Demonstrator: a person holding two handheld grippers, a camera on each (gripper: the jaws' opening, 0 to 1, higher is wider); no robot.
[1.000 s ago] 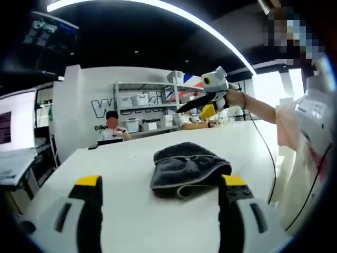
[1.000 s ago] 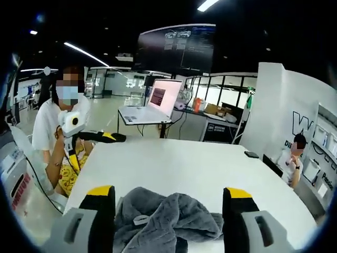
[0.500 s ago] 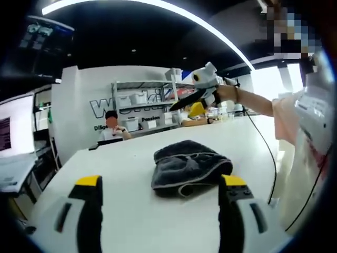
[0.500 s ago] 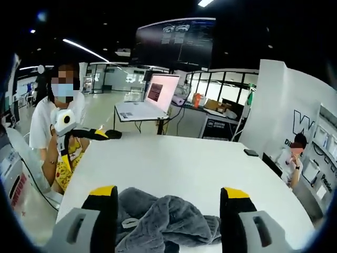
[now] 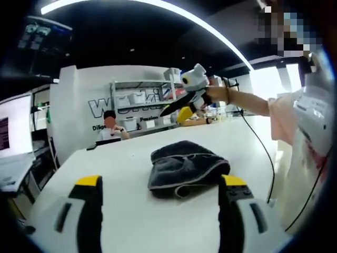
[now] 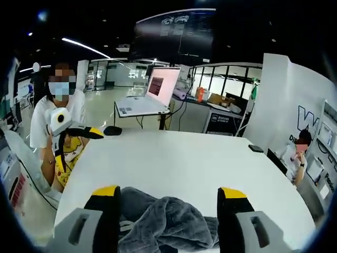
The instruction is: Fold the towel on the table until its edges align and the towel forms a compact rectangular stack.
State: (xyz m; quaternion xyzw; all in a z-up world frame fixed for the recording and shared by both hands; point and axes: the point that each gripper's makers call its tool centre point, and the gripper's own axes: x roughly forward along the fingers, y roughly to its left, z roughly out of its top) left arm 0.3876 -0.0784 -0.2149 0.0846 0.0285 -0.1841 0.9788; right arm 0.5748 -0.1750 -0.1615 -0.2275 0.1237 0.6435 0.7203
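Left tool (image 5: 160,203): jaws spread, empty, short of the towel.
Right tool (image 6: 167,211): jaws spread, empty, over the towel's near edge; seen raised beyond the towel (image 5: 184,100) in the left gripper view.
Towel (image 5: 185,168): crumpled grey heap on the white bench (image 5: 131,221), mid-surface, edges not aligned.
Risk, grasp: hems are buried in the heap; closing on a bunched layer would likely fold a lump, not an edge.
Risk, drag: pulling from one side only could slide the towel toward the bench rim.
Background: seated person (image 5: 111,129) beyond the towel.
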